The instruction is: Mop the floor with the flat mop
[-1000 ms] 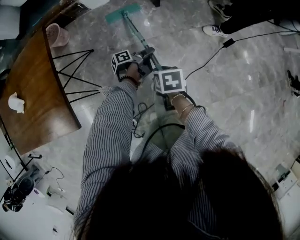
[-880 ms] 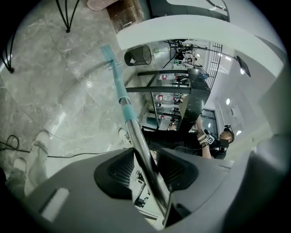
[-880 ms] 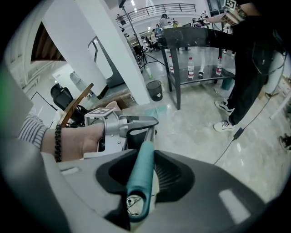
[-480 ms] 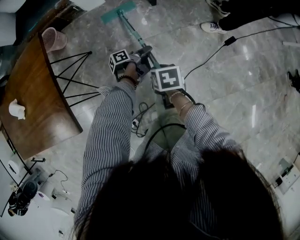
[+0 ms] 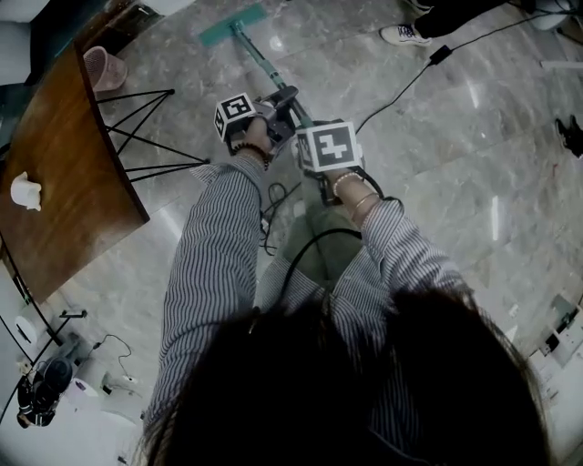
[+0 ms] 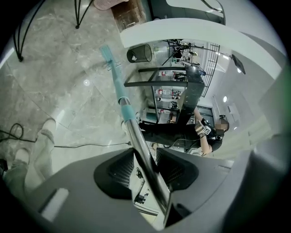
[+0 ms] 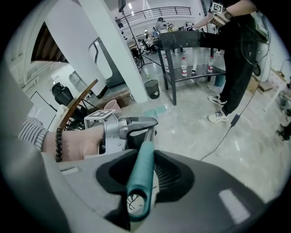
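Observation:
The flat mop has a teal head [image 5: 232, 25] lying on the grey marble floor at the top of the head view. Its pole [image 5: 264, 68] slants down to my two grippers. My left gripper [image 5: 281, 107] is shut on the metal pole [image 6: 136, 136], which runs between its jaws toward the mop head [image 6: 107, 53]. Just behind it, my right gripper [image 5: 319, 177] is shut on the teal handle grip [image 7: 142, 170] at the pole's top end. The right gripper view also shows the left gripper [image 7: 132, 125] on the pole ahead.
A wooden table [image 5: 64, 173] on black wire legs [image 5: 146, 127] stands to the left, with a pink basket [image 5: 102, 65] behind it. A black cable [image 5: 410, 82] crosses the floor right of the mop. A person [image 7: 236, 54] stands by a black shelf [image 7: 191, 41]; a black bin [image 7: 152, 88] stands nearby.
Both grippers keep their hold on the mop. The grippers have drifted slightly right in the head view, and the table and the shoe have slid toward the frame's edges.

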